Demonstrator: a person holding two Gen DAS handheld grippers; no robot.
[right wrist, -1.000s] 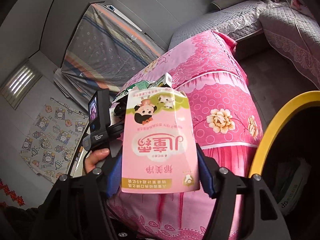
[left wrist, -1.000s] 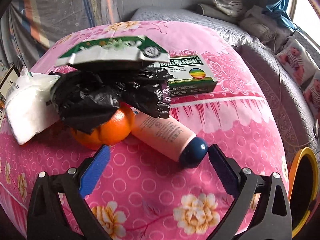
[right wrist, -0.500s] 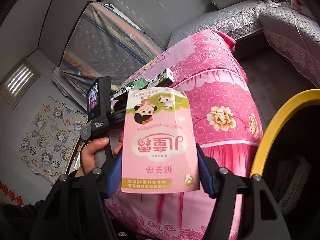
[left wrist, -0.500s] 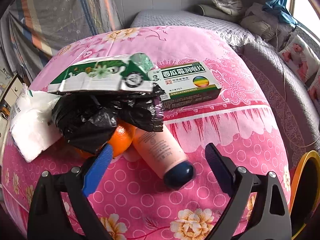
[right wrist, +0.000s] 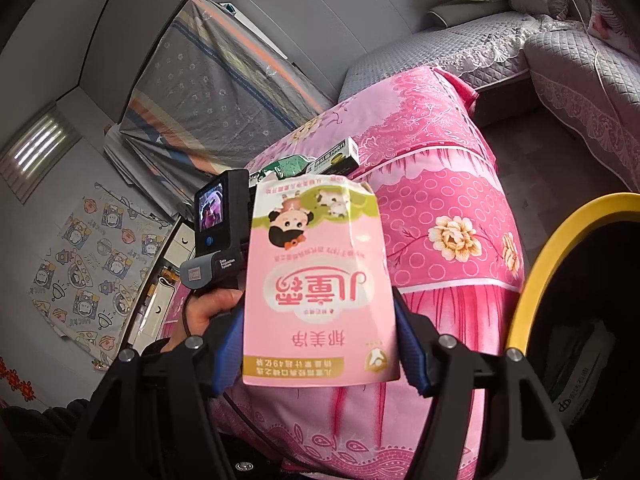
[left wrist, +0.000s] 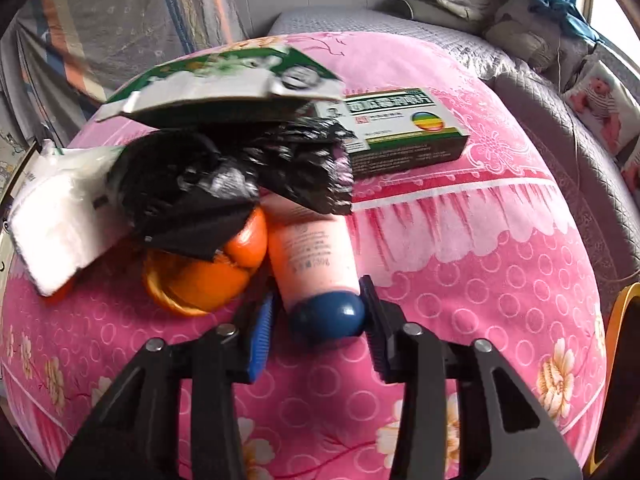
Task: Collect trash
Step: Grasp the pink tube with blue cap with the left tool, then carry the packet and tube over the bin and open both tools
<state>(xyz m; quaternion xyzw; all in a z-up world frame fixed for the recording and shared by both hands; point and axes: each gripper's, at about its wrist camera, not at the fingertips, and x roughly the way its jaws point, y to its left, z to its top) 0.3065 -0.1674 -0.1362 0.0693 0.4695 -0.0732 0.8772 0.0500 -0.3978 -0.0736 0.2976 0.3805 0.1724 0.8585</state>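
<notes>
A pink flowered cloth covers the table, and most of its near and right-hand stretch lies bare, falling away at the right toward the yellow-rimmed bin, whose dark mouth stands open just beside the draped edge. Behind the table runs a grey quilted couch with cushions and bundles heaped along its back.

The clutter crowds the far left of the table. A torn green-and-white packet sits on top of the pile, tilted and blurred, over a crumpled black plastic bag. A white tissue pack lies at the left edge, touching the bag. A green medicine box lies flat at the right of the pile, one end tucked under the bag. Beneath the bag's hanging folds sits orange peel, or perhaps a whole fruit.

The pink tube runs out from under the bag, pressed against the orange. The left gripper has just been closing its jaws, which are now narrow around the tube's dark blue cap, the right pad against it, the left one just beside.

The right gripper is clamped on a pink pouch held up in the air beside the bin, with the person's other hand behind it.
</notes>
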